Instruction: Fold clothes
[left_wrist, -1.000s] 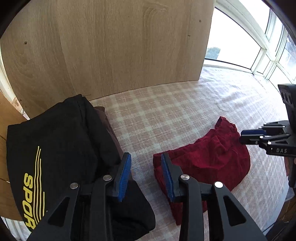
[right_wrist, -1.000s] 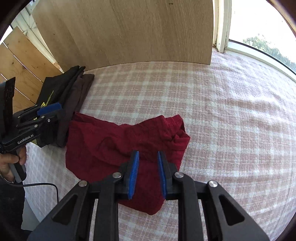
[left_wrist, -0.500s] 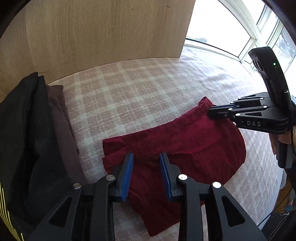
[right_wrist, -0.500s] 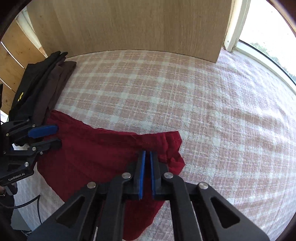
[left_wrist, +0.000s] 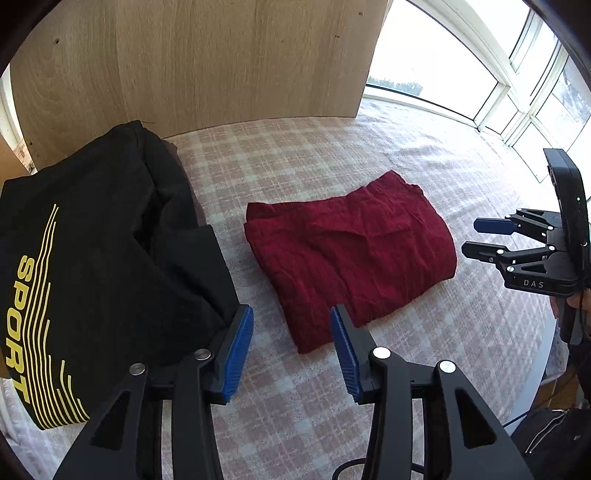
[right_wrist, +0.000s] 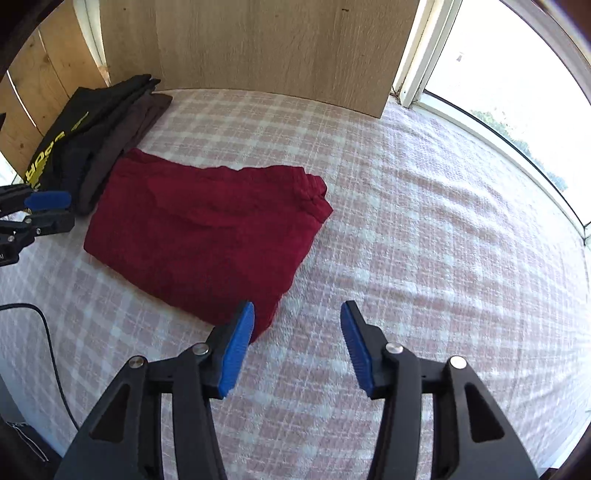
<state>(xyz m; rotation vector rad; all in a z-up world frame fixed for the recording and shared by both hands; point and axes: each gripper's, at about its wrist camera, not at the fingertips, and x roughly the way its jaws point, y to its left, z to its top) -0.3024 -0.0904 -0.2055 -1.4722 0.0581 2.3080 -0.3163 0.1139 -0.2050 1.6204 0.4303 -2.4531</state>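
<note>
Folded red garment (left_wrist: 351, 254) lies at frame centre on the checked surface (left_wrist: 303, 406), beside a stack of dark clothes (left_wrist: 92, 258) at left. Left gripper (left_wrist: 291, 347) and right gripper (right_wrist: 297, 343) hover with fingers spread, grasping nothing.

garment (left_wrist: 351, 251): dark red | cloth (left_wrist: 314, 155): pink-white check | shirt (left_wrist: 92, 258): black, yellow stripes

A flat surface covered by a pink-and-white checked cloth (left_wrist: 295, 155) (right_wrist: 424, 206) is seen. On it, 1 folded dark red garment (left_wrist: 351, 251) (right_wrist: 207, 229) is laid flat, just beside a pile of folded dark clothes (left_wrist: 92, 258) (right_wrist: 96, 129) topped by black fabric with yellow "SPORT" lettering.
</note>
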